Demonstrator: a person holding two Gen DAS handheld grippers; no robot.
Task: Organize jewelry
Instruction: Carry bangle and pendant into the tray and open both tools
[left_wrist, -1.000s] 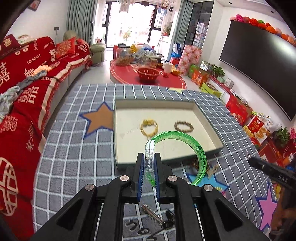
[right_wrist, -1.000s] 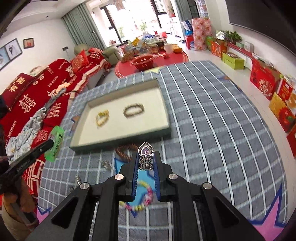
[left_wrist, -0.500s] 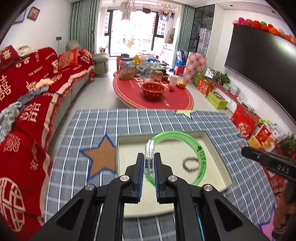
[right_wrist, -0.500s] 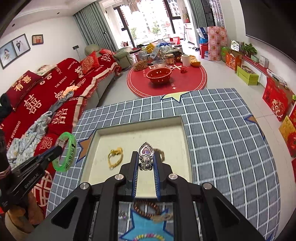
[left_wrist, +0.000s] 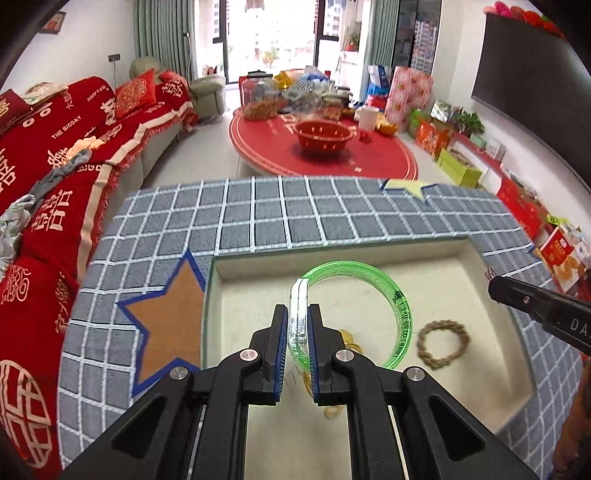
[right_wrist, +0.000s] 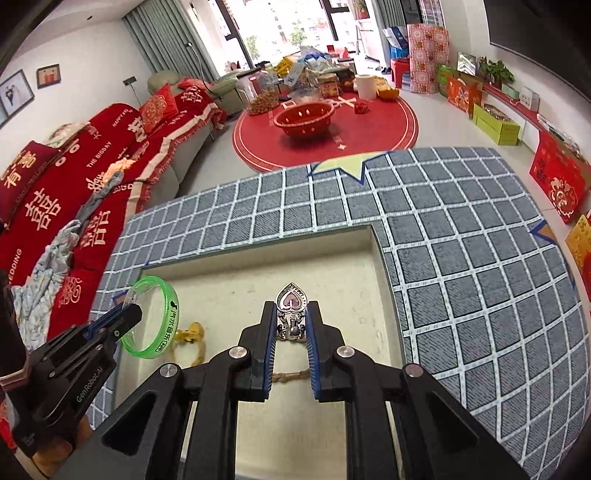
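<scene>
Left gripper (left_wrist: 298, 332): I have my jaws clamped narrow on the clear section of the green bangle (left_wrist: 400, 317), which stands on edge in front of me, its loop swung out to the right.
Right gripper (right_wrist: 291, 325): I pinch the silver ring (right_wrist: 291, 308) by its band, the heart-shaped stone pointing up and away from me.
Below both: the cream tray (left_wrist: 369, 245) sits sunk into the grey checked cloth (left_wrist: 236, 214); both my loads hang over its floor, not touching it as far as I can tell.
Already in the tray: a braided bracelet (left_wrist: 443, 345) lies flat to the right of the bangle, and a gold bracelet (right_wrist: 190, 334) lies mostly hidden behind my left fingers.
Step in hand: I judge this to be the carry-in, with both pieces over the tray and neither set down yet.
Next move, left: lower toward bare floor at the tray's left side, clear of the gold piece, then ease the jaws apart; the bangle may tip flat or roll.
Next move, right: set the ring down on open floor near the right wall, low enough that it does not bounce.
</scene>
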